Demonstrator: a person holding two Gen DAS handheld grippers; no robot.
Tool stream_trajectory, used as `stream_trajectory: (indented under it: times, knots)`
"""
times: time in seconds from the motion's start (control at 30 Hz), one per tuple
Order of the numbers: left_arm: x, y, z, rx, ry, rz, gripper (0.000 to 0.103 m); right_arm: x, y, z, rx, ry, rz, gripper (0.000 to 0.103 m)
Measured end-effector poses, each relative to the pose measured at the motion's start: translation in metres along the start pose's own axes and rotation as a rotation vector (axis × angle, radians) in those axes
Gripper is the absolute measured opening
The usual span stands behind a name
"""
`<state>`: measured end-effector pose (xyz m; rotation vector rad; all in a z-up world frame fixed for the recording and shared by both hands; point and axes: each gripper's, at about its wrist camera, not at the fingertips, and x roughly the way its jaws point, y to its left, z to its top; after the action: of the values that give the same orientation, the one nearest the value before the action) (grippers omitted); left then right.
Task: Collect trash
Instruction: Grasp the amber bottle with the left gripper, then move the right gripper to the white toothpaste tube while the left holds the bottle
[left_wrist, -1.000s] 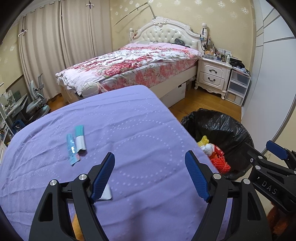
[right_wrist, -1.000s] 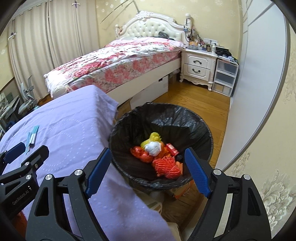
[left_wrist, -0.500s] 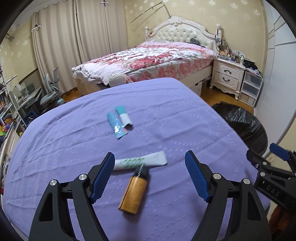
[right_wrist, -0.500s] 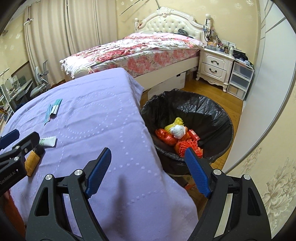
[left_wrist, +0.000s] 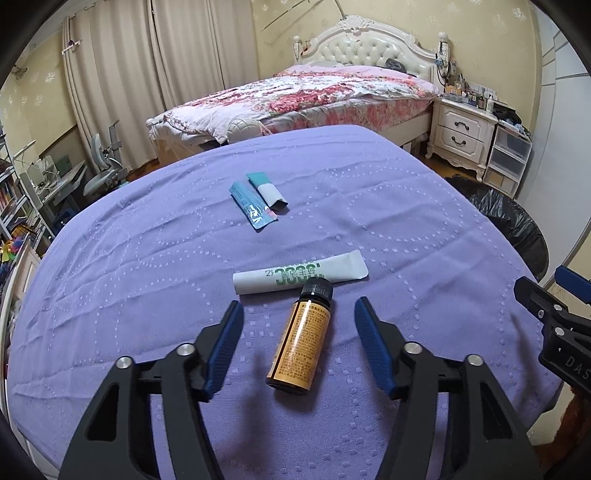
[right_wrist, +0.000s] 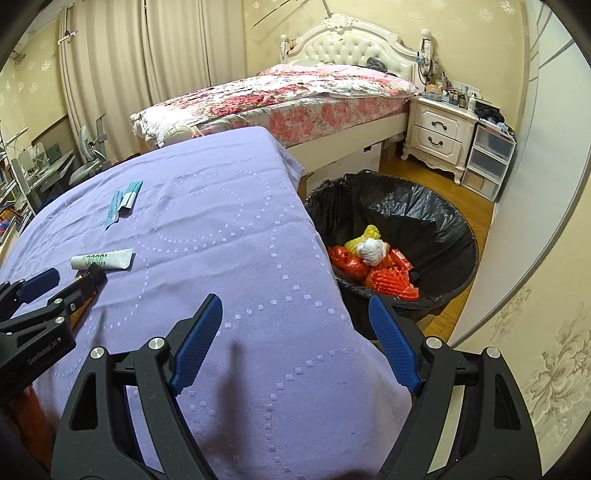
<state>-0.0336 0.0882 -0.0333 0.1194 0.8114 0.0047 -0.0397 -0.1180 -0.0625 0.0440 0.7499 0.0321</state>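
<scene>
Table (left_wrist: 406, 206) cover lilac purple, dotted circle pattern stitched in paler lilac. Bottle (left_wrist: 301, 345) amber-orange label with dark print, black cap. Tube (left_wrist: 299, 274) white, green lettering. Two sachets (left_wrist: 258, 199): one blue, one teal and white. Left gripper (left_wrist: 298, 345) black frame, blue textured pads, silver screws; right gripper (right_wrist: 295, 341) same colours. Bin liner (right_wrist: 417, 206) glossy black; trash inside (right_wrist: 373, 258) red, orange, yellow, one white ball. Bed quilt (left_wrist: 314, 92) pink-red floral on white. Headboard white, tufted. Nightstand (left_wrist: 463, 133) white, dark handles. Curtains beige. Wallpaper yellow with pale flowers. Floor orange-brown wood.
</scene>
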Motion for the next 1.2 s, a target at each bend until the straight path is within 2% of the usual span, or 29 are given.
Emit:
stream_trajectory:
  times: [0.1, 0.17, 0.33, 0.5, 0.67, 0.97, 1.2]
  knots:
    - [0.004, 0.001, -0.004, 0.004, 0.025, -0.014, 0.046, -0.001, 0.001, 0.0, -0.003, 0.0, 0.006, 0.08]
    - [0.006, 0.002, -0.006, -0.002, 0.04, -0.034, 0.032, 0.0, 0.003, -0.001, -0.005, 0.0, 0.009, 0.08]
    - [0.004, 0.005, -0.011, -0.009, 0.045, -0.05, 0.025, 0.001, 0.01, -0.001, -0.02, 0.002, 0.019, 0.08]
    - [0.0, 0.016, -0.016, -0.04, 0.048, -0.045, 0.025, 0.001, 0.023, -0.001, -0.054, 0.008, 0.037, 0.08]
    - [0.0, 0.041, -0.021, -0.092, 0.058, -0.004, 0.025, 0.003, 0.045, -0.002, -0.106, 0.022, 0.075, 0.08]
    - [0.001, 0.089, -0.026, -0.185, 0.065, 0.065, 0.025, 0.016, 0.099, 0.004, -0.238, 0.063, 0.147, 0.08]
    - [-0.001, 0.12, -0.031, -0.245, 0.067, 0.085, 0.025, 0.029, 0.14, 0.013, -0.329, 0.093, 0.178, 0.08]
